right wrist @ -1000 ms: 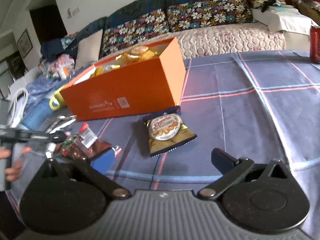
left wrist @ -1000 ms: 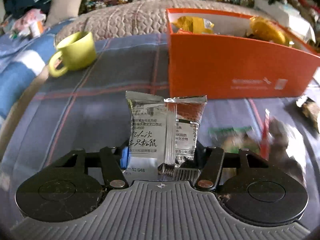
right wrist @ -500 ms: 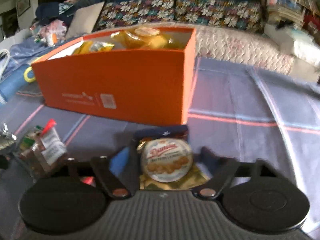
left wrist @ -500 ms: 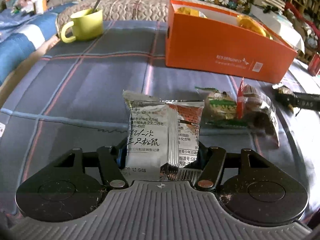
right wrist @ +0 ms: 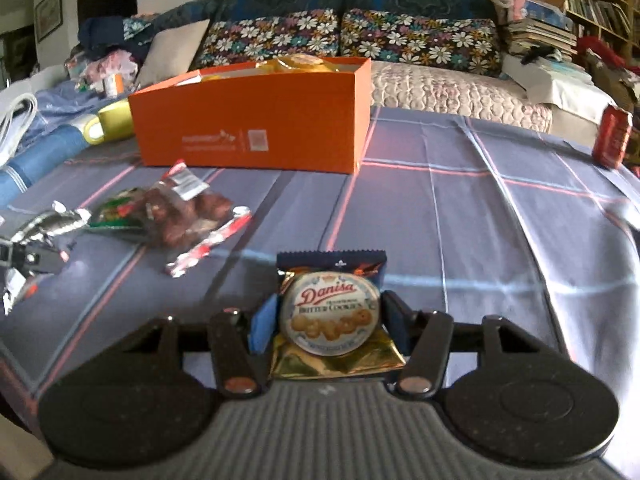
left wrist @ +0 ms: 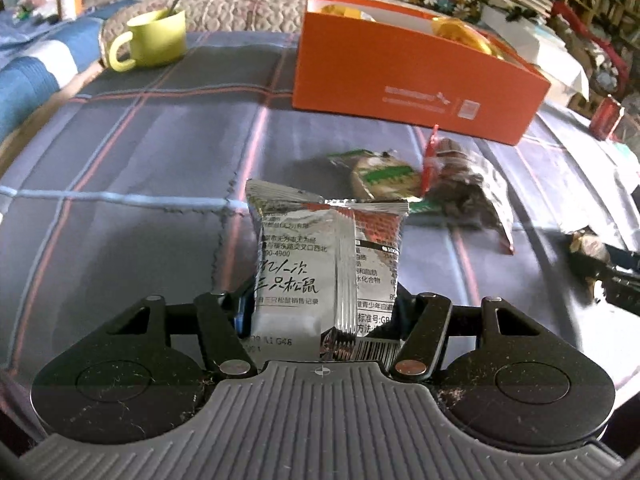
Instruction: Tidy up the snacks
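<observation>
My left gripper (left wrist: 320, 312) is shut on a silver snack packet (left wrist: 324, 268) with black Chinese print, held upright above the plaid cloth. My right gripper (right wrist: 328, 320) is shut on a Danisa butter cookie packet (right wrist: 332, 312), blue and gold. The open orange box (left wrist: 412, 80) with yellow snacks inside stands ahead of the left gripper; it also shows in the right wrist view (right wrist: 252, 132). A green packet (left wrist: 380, 172) and a clear bag of dark snacks (left wrist: 468, 188) lie on the cloth before the box; the bag shows in the right wrist view (right wrist: 188, 216).
A yellow-green mug (left wrist: 152, 40) with a spoon stands at the far left of the table. A red can (right wrist: 612, 136) stands at the far right. A sofa with floral cushions (right wrist: 344, 36) lies behind the table. The blue plaid tablecloth (right wrist: 480, 220) covers the table.
My right gripper has closed on the Danisa packet and holds it. My left gripper, still holding the silver packet, has drawn back from the orange box.
</observation>
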